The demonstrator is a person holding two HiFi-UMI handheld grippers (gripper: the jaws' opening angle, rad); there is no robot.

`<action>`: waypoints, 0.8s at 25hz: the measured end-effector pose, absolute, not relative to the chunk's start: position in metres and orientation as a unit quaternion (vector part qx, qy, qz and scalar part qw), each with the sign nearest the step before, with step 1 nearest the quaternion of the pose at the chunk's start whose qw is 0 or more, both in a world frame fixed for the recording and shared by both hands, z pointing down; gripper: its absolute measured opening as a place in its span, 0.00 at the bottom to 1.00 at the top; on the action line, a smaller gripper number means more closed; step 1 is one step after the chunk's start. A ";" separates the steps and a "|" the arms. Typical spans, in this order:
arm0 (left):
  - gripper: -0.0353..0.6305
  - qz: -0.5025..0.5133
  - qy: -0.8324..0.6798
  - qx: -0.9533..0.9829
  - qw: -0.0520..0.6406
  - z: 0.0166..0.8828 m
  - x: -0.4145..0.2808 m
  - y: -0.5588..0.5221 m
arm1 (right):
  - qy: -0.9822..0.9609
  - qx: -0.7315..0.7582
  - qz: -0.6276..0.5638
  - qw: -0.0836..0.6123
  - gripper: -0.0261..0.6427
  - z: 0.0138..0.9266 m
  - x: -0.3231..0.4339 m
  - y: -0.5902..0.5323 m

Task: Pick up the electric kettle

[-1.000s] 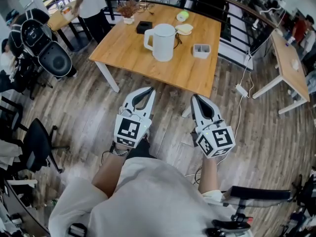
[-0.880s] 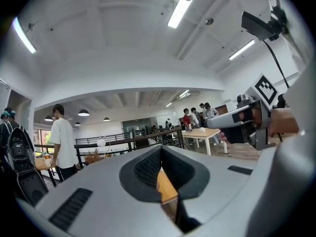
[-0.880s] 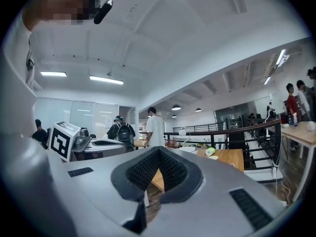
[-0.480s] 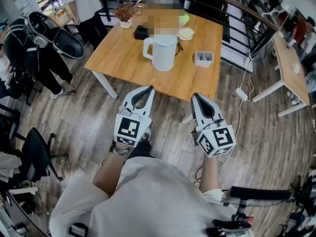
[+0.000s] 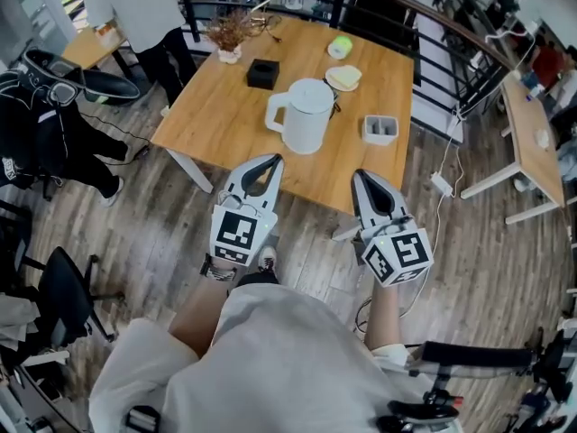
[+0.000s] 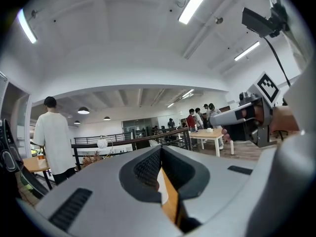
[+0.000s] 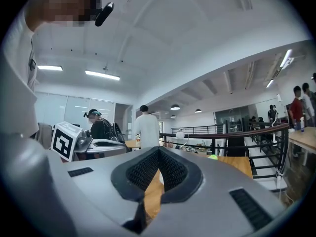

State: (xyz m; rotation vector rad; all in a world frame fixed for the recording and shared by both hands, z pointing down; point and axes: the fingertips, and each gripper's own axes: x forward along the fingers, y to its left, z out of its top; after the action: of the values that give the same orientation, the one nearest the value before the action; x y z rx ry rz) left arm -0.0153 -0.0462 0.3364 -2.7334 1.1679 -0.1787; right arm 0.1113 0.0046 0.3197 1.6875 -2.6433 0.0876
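Observation:
A white electric kettle (image 5: 306,115) with its handle to the left stands upright on a wooden table (image 5: 216,115), near the table's front half. My left gripper (image 5: 270,160) is shut and empty, its tips just short of the table's front edge, below and left of the kettle. My right gripper (image 5: 360,175) is shut and empty too, at the front edge below and right of the kettle. In the left gripper view a white sliver of the kettle (image 6: 159,185) and the tabletop show through the gap behind the closed tips (image 6: 161,147). The right gripper's tips (image 7: 158,149) also meet.
On the table are a black box (image 5: 262,73), a grey tray (image 5: 380,129), a plate (image 5: 343,77), a green object (image 5: 339,46) and a dried plant in a pot (image 5: 229,34). A person in white (image 5: 135,3) stands at the far left corner. A black railing (image 5: 433,25) runs behind; office chairs left.
Both grippers and I have moved forward to the table; the kettle and table now sit nearer in the head view. The standing person has come into view at the upper left.

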 end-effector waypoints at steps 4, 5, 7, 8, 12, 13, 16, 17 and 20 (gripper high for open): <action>0.06 -0.065 0.392 -0.914 0.078 0.338 -0.021 -0.073 | -0.839 0.544 0.034 -0.001 0.05 0.319 0.110 -0.025; 0.06 -0.066 0.392 -0.914 0.077 0.338 -0.022 -0.079 | -0.838 0.545 0.036 -0.001 0.05 0.320 0.109 -0.031; 0.06 -0.068 0.391 -0.915 0.075 0.340 -0.024 -0.090 | -0.836 0.547 0.039 0.001 0.06 0.322 0.108 -0.042; 0.06 -0.070 0.390 -0.915 0.075 0.341 -0.025 -0.095 | -0.835 0.549 0.041 0.002 0.06 0.324 0.107 -0.045; 0.06 -0.074 0.385 -0.917 0.071 0.344 -0.028 -0.108 | -0.829 0.557 0.049 0.009 0.06 0.330 0.105 -0.056; 0.06 -0.075 0.383 -0.918 0.070 0.346 -0.028 -0.112 | -0.828 0.559 0.051 0.009 0.06 0.331 0.105 -0.059; 0.06 -0.079 0.378 -0.920 0.069 0.351 -0.028 -0.125 | -0.824 0.565 0.055 0.010 0.06 0.336 0.105 -0.072; 0.06 -0.080 0.376 -0.921 0.068 0.352 -0.028 -0.130 | -0.822 0.567 0.056 0.011 0.06 0.338 0.105 -0.077; 0.06 -0.080 0.371 -0.922 0.068 0.353 -0.028 -0.144 | -0.818 0.572 0.056 0.011 0.06 0.338 0.105 -0.090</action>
State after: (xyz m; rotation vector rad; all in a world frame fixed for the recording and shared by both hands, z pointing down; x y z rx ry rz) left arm -0.0279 -0.1435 0.3531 -2.7784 1.1185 -0.2413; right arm 0.1048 -0.0896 0.3380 1.7858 -2.5520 0.1760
